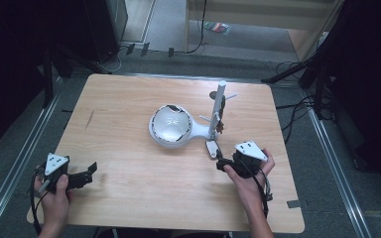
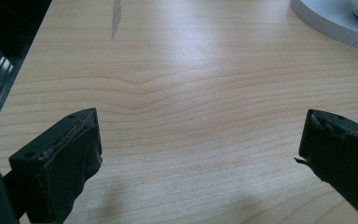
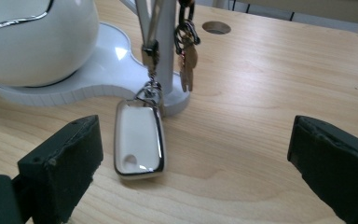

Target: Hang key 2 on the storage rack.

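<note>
Fob point(image 3: 139, 139) lying flat on desk point(image 1: 129, 193) at stand point(image 1: 218, 111) foot, ring clipped to a peg so it hangs slack; right gripper point(image 1: 226, 165) jaws wide, nothing gripped; left gripper point(image 1: 82, 176) parked aside, jaws open, empty.

The white stand point(image 3: 98, 70) runs off the top and left edges of the right gripper view, its dome point(image 3: 32, 32) cut short and its post point(image 3: 165, 51) losing its upper part. A bunch of keys point(image 3: 186, 51) hangs beside the post, its hook lost above the frame. In the left gripper view, a sliver of the stand's base point(image 2: 335, 23) clips the top right corner. From the high view, the keys point(image 1: 220, 124) are too small to make out singly.
</note>
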`<state>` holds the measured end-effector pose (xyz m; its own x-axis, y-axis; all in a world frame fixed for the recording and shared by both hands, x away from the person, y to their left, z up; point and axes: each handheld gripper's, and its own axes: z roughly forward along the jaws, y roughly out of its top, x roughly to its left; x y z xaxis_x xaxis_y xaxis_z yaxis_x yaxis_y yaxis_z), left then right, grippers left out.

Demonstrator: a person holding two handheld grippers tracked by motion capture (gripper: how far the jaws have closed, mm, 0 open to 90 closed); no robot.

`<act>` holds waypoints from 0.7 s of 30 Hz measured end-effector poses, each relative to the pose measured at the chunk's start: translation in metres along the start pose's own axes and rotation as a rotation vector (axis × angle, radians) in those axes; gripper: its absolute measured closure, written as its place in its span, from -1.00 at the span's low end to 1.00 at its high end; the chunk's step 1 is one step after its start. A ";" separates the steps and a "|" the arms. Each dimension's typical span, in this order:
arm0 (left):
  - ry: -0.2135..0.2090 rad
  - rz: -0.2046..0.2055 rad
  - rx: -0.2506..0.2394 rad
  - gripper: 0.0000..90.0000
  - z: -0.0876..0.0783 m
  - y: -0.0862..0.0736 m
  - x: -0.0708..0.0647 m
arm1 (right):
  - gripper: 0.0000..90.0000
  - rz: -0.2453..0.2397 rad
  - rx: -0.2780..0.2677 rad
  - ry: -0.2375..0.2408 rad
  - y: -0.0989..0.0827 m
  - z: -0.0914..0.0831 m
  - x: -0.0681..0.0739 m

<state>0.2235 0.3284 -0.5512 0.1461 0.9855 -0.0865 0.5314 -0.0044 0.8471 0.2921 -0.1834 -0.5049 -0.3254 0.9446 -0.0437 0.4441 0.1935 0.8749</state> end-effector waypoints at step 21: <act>-0.004 -0.007 -0.005 -1.00 0.000 0.000 0.000 | -0.95 0.020 0.024 -0.037 -0.020 -0.019 -0.029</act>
<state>0.2231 0.3287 -0.5513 0.1457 0.9848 -0.0942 0.5286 0.0030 0.8489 0.2767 -0.2195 -0.5121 -0.2853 0.9574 -0.0450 0.4704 0.1807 0.8638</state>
